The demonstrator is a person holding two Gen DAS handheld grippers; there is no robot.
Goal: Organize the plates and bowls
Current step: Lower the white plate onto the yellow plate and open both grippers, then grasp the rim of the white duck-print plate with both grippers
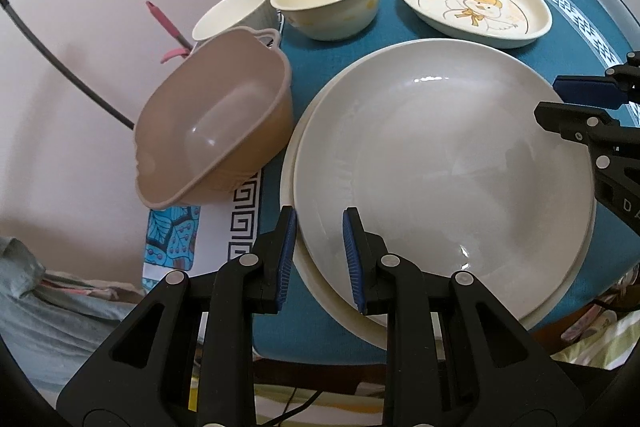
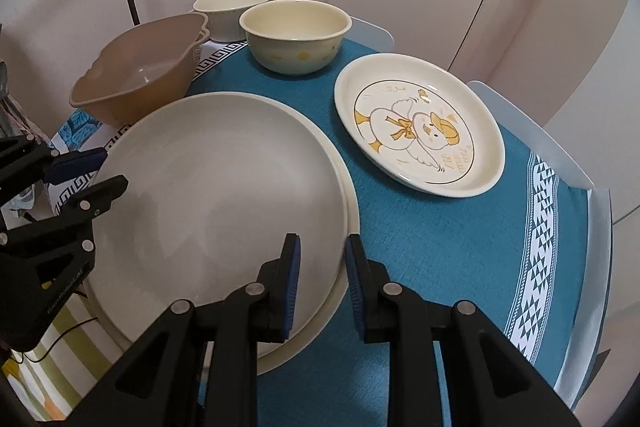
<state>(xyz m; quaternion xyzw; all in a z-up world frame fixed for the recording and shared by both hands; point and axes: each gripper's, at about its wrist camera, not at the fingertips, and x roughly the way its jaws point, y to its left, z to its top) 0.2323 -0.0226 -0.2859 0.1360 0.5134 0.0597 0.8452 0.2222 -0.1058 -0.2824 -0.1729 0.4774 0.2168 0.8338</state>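
Lower plate (image 1: 289, 171) mostly hidden under top plate (image 1: 440, 163).

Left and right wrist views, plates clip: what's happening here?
A person holds the left gripper and right gripper clamped on opposite rims of a large plain white plate sitting on a cream plate. The duck-print oval plate, tan plastic bowl, yellow-dotted bowl and white ribbed bowl stand untouched on the teal tablecloth.

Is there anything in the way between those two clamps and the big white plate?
Nothing visible. The left gripper and right gripper each already straddle the rim of the big white plate on opposite sides. It sits on a second plate, on the blue tablecloth.
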